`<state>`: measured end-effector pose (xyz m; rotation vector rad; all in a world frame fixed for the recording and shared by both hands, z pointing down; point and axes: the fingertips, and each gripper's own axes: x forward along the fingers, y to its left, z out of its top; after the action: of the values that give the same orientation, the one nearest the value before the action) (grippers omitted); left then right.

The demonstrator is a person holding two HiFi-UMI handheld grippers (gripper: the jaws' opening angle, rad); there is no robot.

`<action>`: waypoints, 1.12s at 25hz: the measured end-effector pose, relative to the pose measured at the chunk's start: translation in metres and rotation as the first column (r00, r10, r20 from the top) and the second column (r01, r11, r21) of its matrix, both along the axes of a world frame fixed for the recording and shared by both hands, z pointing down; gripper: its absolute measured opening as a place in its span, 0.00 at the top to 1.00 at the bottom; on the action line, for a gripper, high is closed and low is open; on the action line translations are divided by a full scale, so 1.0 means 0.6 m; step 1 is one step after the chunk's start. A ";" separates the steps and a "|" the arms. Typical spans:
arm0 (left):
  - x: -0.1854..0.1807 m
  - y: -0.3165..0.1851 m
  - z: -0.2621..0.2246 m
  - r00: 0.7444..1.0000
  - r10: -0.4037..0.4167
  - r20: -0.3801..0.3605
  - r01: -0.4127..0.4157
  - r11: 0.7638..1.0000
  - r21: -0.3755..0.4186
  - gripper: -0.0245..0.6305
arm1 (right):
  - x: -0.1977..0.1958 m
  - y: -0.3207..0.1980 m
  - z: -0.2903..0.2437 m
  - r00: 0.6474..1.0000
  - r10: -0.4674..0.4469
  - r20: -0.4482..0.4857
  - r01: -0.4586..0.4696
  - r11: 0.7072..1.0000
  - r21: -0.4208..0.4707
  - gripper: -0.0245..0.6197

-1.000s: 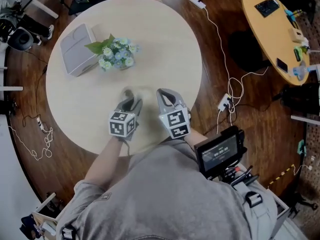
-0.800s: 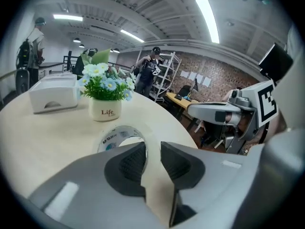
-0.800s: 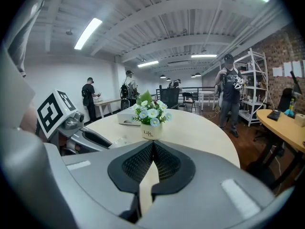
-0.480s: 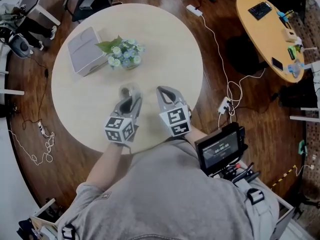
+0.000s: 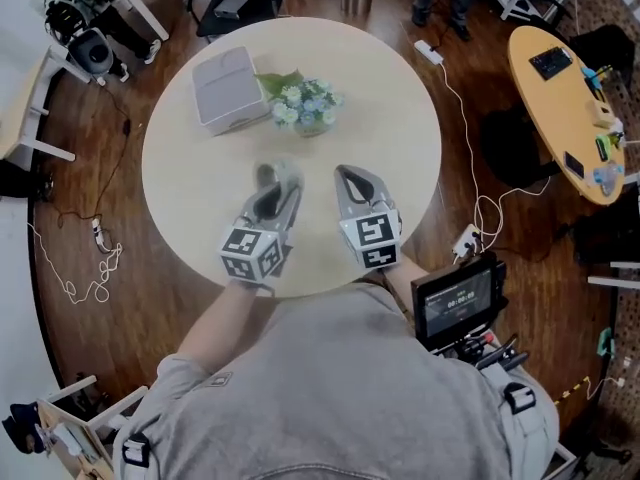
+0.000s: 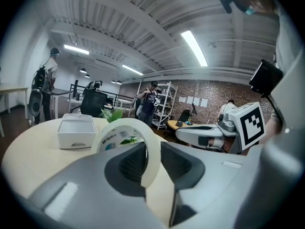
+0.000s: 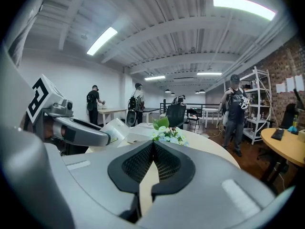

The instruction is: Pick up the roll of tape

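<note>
The roll of tape, a pale translucent ring with a printed core, stands upright between the jaws of my left gripper, which is shut on it. The dark pads press on the ring's band from both sides. From the head view, my left gripper carries the roll above the round table. My right gripper hovers just to its right, shut with nothing in it, and its pads meet in the right gripper view. That view also shows the roll at the left.
A white box and a small bunch of flowers stand at the table's far side. A second wooden table with small items is at the right. Cables lie on the floor. People stand farther off in the room.
Both grippers have risen above the table, the left one still holding the roll. The head view has shifted, so the table now sits more to the right.
</note>
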<state>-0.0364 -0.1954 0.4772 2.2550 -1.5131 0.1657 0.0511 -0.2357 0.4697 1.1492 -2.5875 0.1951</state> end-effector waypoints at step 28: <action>-0.087 0.062 -0.086 0.992 -0.124 0.015 0.121 0.984 0.130 0.81 | -0.068 0.041 -0.069 0.997 -0.073 0.040 0.069 0.993 0.091 0.94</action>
<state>-0.0885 -0.1581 0.4258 2.2559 -1.7147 0.0591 0.0101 -0.2108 0.4280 1.0920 -2.6947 0.0894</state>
